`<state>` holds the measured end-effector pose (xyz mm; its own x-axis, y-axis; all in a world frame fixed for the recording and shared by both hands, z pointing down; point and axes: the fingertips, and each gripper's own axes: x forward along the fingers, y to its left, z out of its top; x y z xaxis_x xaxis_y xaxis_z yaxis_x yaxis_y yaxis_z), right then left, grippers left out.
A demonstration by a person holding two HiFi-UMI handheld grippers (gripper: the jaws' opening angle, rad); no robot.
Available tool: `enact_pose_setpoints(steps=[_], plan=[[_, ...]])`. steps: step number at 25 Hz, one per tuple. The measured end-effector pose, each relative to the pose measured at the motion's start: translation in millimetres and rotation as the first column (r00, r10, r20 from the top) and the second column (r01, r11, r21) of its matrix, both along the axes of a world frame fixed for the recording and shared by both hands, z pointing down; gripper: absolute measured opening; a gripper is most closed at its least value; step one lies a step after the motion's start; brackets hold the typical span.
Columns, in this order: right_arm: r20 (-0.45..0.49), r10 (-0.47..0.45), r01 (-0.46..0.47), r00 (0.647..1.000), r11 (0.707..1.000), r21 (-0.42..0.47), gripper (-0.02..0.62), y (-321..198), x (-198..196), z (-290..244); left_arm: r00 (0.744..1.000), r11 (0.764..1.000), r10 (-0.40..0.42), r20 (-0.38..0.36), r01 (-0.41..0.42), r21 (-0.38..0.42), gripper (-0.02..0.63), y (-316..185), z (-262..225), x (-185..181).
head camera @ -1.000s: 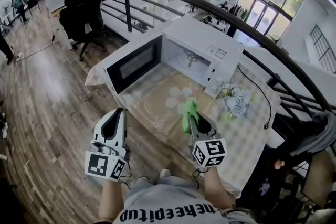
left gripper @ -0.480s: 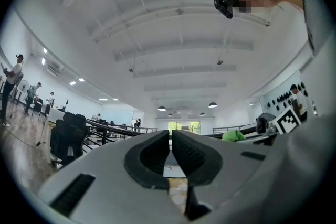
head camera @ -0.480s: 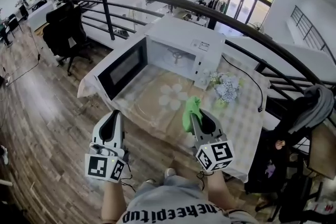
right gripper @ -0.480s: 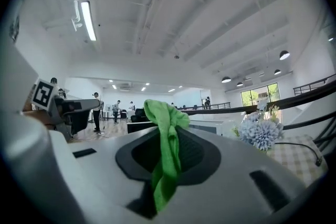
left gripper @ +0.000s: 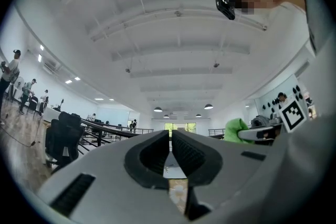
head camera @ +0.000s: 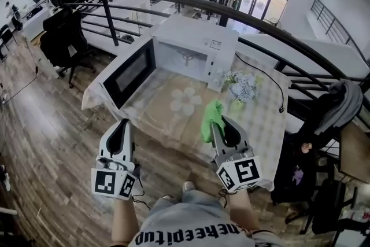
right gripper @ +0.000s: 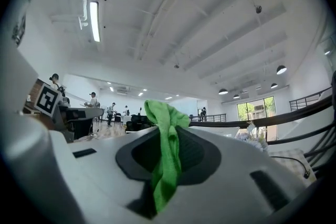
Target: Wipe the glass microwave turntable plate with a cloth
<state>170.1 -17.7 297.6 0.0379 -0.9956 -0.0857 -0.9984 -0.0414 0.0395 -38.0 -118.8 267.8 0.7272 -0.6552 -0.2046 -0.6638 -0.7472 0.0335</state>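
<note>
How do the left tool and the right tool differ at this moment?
The left tool has its jaws closed on nothing; the right tool has its jaws closed on a green cloth. In the head view the left tool is over the wooden floor, while the right tool is over the near edge of the table. Both point toward the open microwave.

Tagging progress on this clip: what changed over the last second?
Only the framing: the microwave and table now look smaller and farther off, as if the head camera drew back. Nothing was taken hold of or let go. The right gripper stays shut on the green cloth, the left gripper stays shut and empty, and the microwave's door stays open.
</note>
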Motion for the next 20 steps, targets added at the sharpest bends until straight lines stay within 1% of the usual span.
enact_pose_setpoints(steps=[8, 20], plan=[[-0.022, 0.015, -0.014, 1.0, 0.999, 0.041, 0.054, 13, -6, -13, 1.0, 1.0, 0.018, -0.004, -0.018, 0.002, 0.017, 6, -1, 2], [-0.014, 0.018, -0.017, 1.0, 0.998, 0.058, 0.054, 15, -9, -15, 1.0, 1.0, 0.027, -0.013, -0.027, -0.006, 0.017, 8, 2, 4]])
